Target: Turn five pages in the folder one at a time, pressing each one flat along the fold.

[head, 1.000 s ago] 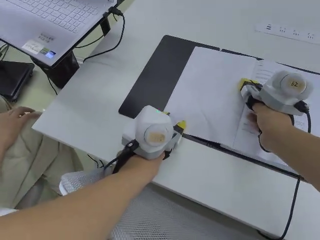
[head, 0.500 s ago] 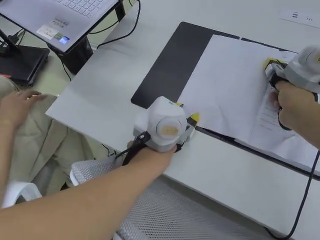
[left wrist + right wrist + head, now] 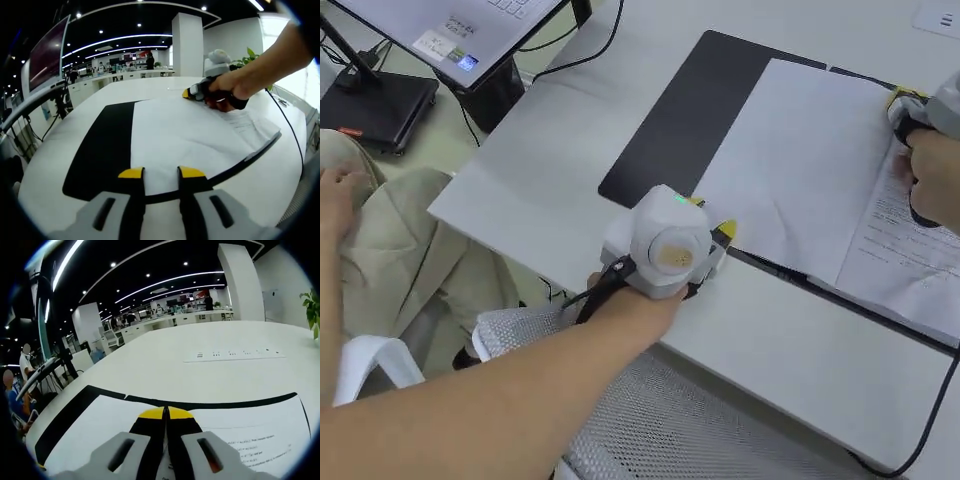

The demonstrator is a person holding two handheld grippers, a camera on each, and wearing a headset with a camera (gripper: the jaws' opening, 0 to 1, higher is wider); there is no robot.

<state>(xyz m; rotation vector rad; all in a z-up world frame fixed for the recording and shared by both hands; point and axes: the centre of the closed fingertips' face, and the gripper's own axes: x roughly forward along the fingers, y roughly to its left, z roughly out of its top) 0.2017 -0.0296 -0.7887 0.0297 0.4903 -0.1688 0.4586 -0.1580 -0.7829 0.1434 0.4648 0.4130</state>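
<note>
The folder lies open on the white table, its black cover (image 3: 680,120) spread to the left. A blank white page (image 3: 800,160) lies turned over it, and a printed page (image 3: 910,240) lies on the right. My left gripper (image 3: 722,234) sits at the folder's near edge, by the blank page's corner. Its yellow-tipped jaws (image 3: 161,173) stand slightly apart with nothing between them. My right gripper (image 3: 903,100) rests at the far end of the fold (image 3: 210,407). It (image 3: 164,415) is shut, tips together, on the paper between the blank sheet and the printed page (image 3: 250,435).
A laptop on a stand (image 3: 450,30) sits at the far left corner with cables trailing off. A power strip (image 3: 235,355) lies beyond the folder. A seated person (image 3: 380,230) is at the left. A mesh chair (image 3: 620,440) stands below the table edge.
The head camera has swung, shifting the whole picture. My right gripper has slid along the fold toward the folder's far edge. The left gripper has stayed at the near edge.
</note>
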